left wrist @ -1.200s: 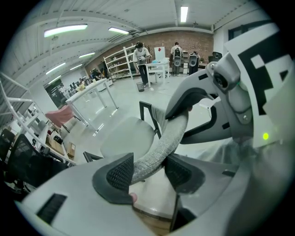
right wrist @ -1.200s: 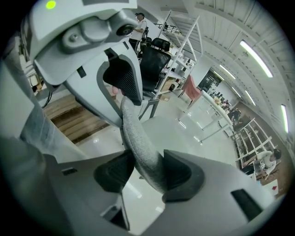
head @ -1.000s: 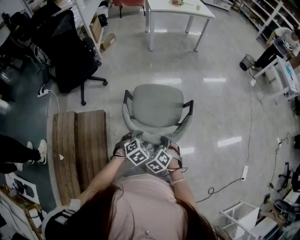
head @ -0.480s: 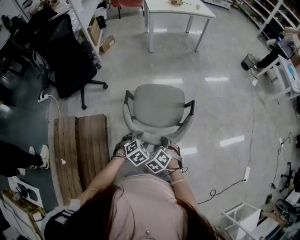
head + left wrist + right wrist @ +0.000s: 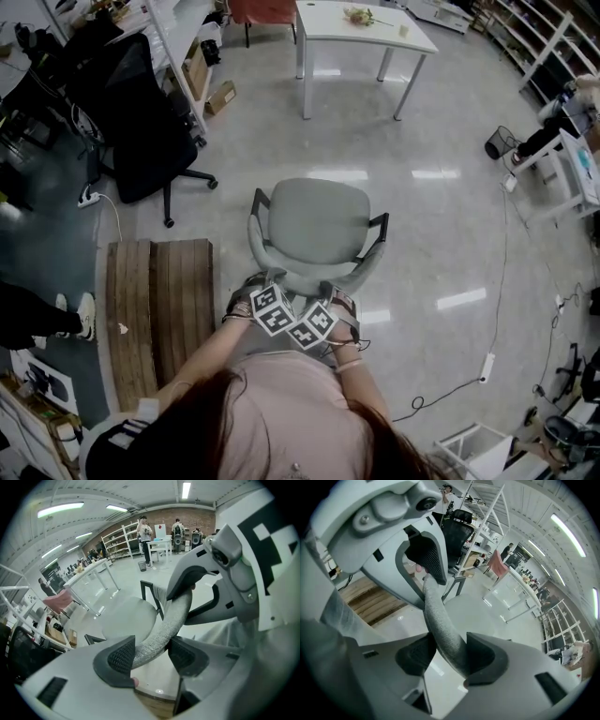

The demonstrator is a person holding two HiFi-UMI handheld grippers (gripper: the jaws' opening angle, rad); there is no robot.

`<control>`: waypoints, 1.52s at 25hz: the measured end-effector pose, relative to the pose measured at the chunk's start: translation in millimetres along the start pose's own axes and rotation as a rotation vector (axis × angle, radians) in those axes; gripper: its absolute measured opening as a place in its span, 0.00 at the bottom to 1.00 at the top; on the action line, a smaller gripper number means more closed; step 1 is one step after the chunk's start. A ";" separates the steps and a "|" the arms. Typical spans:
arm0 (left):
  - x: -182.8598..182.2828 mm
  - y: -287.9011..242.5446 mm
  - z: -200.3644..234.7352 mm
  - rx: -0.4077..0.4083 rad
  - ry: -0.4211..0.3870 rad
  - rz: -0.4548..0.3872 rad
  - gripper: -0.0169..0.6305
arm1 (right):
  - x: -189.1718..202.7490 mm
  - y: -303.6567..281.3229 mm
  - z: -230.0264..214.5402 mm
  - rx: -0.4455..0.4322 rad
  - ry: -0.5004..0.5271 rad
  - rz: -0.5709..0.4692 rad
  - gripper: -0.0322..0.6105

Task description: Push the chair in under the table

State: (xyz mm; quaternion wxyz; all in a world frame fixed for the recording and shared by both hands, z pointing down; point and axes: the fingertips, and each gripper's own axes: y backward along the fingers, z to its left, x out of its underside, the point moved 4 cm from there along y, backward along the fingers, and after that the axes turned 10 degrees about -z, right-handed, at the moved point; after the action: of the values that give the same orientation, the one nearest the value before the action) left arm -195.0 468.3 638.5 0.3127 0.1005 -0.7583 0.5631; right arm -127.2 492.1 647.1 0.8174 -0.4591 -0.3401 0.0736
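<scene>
Left jaws: your left gripper (image 5: 152, 657) is clenched on the grey fabric backrest (image 5: 165, 620), one pad pressing each side.
Right jaws: your right gripper (image 5: 446, 657) clamps the same backrest rim (close beside the left one).
Chair: the grey chair (image 5: 314, 217), with black armrests, stands directly before you, its seat on the far side.
Table: the white table (image 5: 361, 21) stands well apart, across shiny floor.
Your left: a wooden pallet (image 5: 155, 300); beyond it, a black office chair (image 5: 141, 122).
</scene>
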 end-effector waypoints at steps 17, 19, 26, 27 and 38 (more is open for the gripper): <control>-21.8 -26.7 41.7 0.017 0.042 0.034 0.37 | -9.8 -28.3 -44.9 -0.019 0.021 0.017 0.37; -25.1 -30.4 46.7 0.037 0.044 0.047 0.37 | -10.9 -31.4 -51.1 -0.030 0.014 0.027 0.37; -35.2 -43.4 62.6 0.065 0.040 0.004 0.37 | -11.7 -44.4 -70.8 -0.042 0.026 0.043 0.37; -36.0 -44.8 64.7 0.064 0.036 -0.005 0.37 | -12.2 -46.2 -73.0 -0.043 0.030 0.042 0.37; -49.4 -58.3 91.5 0.058 0.049 -0.034 0.37 | -20.8 -60.4 -101.8 -0.048 0.045 0.047 0.37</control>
State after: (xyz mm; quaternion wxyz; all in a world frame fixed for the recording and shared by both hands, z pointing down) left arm -159.9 354.4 640.1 0.3379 0.1085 -0.7319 0.5817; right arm -91.0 377.4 649.9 0.8118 -0.4879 -0.3121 0.0743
